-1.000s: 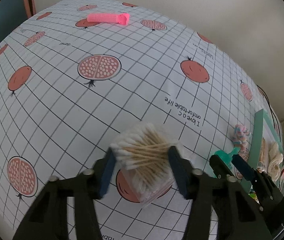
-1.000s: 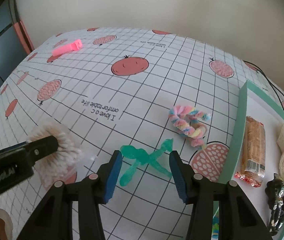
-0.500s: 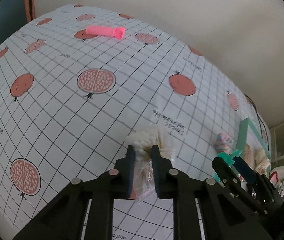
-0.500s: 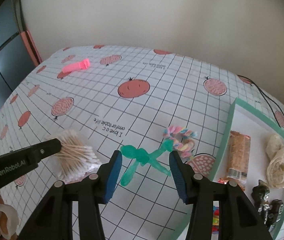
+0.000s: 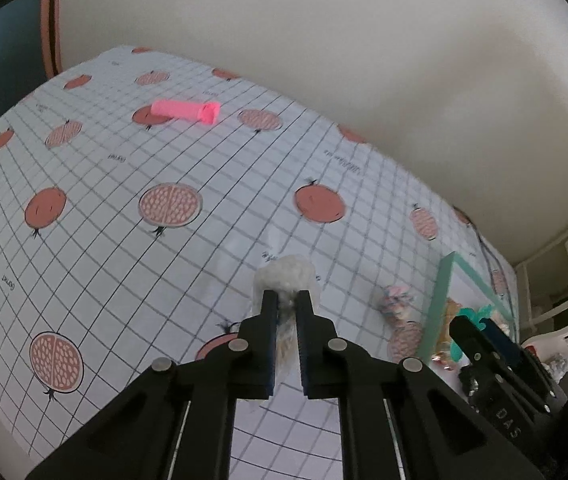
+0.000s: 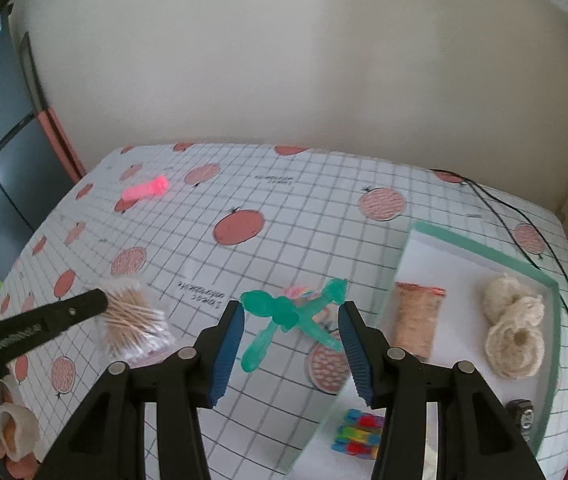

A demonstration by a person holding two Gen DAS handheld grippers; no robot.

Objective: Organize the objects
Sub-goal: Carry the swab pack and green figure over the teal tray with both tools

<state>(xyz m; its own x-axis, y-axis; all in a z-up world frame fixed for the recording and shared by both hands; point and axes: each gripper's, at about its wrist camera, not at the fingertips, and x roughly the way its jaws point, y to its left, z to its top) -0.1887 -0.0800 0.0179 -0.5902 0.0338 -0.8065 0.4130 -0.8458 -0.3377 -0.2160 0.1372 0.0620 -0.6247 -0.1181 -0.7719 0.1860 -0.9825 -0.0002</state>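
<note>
My left gripper [image 5: 286, 300] is shut on a clear bag of cotton swabs [image 5: 284, 276], held up off the pomegranate-print tablecloth [image 5: 124, 264]. From the right wrist view the same bag [image 6: 132, 320] hangs at the tip of the left gripper's black finger [image 6: 64, 316]. My right gripper [image 6: 292, 306] holds a translucent green plastic toy [image 6: 274, 308] that spans the wide gap between its blue pads, above the cloth and just left of the green-rimmed tray [image 6: 480, 248]. In the left wrist view, the right gripper [image 5: 480, 324] shows at the tray's edge [image 5: 440, 300].
The tray holds a snack bar packet [image 6: 418, 320], balls of twine [image 6: 512, 328], a colourful block [image 6: 358, 434] and a black item [image 6: 522, 420]. A pastel twisted rope [image 6: 298, 292] lies under the green toy. A pink clip [image 5: 186, 111] lies far back. A black cable [image 6: 524, 240] crosses the right side.
My left gripper closed on the bag of swabs and lifted it. Both grippers rose, and the right one carried the green toy a little toward the tray.
</note>
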